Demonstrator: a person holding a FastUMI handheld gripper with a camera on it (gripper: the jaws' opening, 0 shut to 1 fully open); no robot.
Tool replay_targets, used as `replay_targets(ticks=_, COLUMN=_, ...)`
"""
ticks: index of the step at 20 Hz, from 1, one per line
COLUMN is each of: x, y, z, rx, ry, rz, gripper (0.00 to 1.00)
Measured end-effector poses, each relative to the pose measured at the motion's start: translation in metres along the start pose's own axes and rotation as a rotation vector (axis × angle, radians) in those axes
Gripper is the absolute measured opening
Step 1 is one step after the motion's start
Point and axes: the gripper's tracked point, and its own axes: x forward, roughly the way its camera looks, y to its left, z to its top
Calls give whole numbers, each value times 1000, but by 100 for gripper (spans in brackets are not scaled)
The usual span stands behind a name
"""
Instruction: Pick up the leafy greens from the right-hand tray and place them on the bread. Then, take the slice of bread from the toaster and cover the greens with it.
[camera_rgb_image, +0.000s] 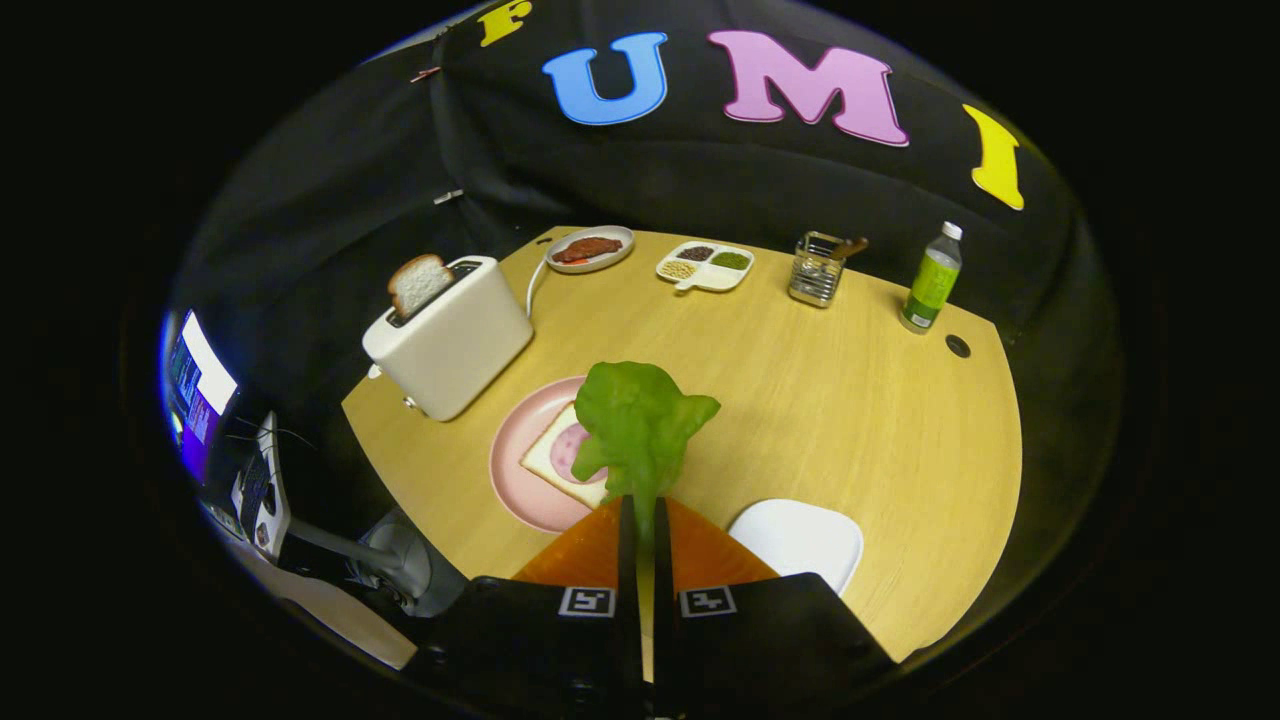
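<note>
Leafy greens (638, 425), a soft crinkled bunch, are pinched by the nearly closed tool (640, 515), raised just beside the square white bread slice (562, 458) on the round pink plate (515, 470). Carrying step; next, move over that bread, lower, then open.

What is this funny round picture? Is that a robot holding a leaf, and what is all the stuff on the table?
No robot: a person holds a gripper, and a camera riding on it looks forward along its two fingers. The fingers pinch the leafy greens, held above the bread on a pink plate. On the wooden table there is also a toaster with a bread slice sticking out, an empty white tray, a dish of food, a divided dish, a metal holder and a bottle.
</note>
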Motion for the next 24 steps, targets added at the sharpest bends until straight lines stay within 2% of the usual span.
replay_targets(ticks=5, x=26, y=41, z=13, rx=-24, ry=34, rz=45, gripper=9)
replay_targets(ticks=10, x=62, y=56, z=8, rx=-38, ry=96, rz=41, gripper=9)
replay_targets(ticks=12, x=73, y=57, z=7, rx=-30, ry=107, rz=31, gripper=14)
replay_targets(ticks=14, x=89, y=53, z=10, rx=-20, ry=101, rz=1, gripper=25)
replay_targets(ticks=19, x=102, y=49, z=20, rx=8, ry=67, rz=-36, gripper=99)
replay_targets(ticks=24, x=88, y=52, z=27, rx=-37, ry=56, rz=-43, gripper=98)
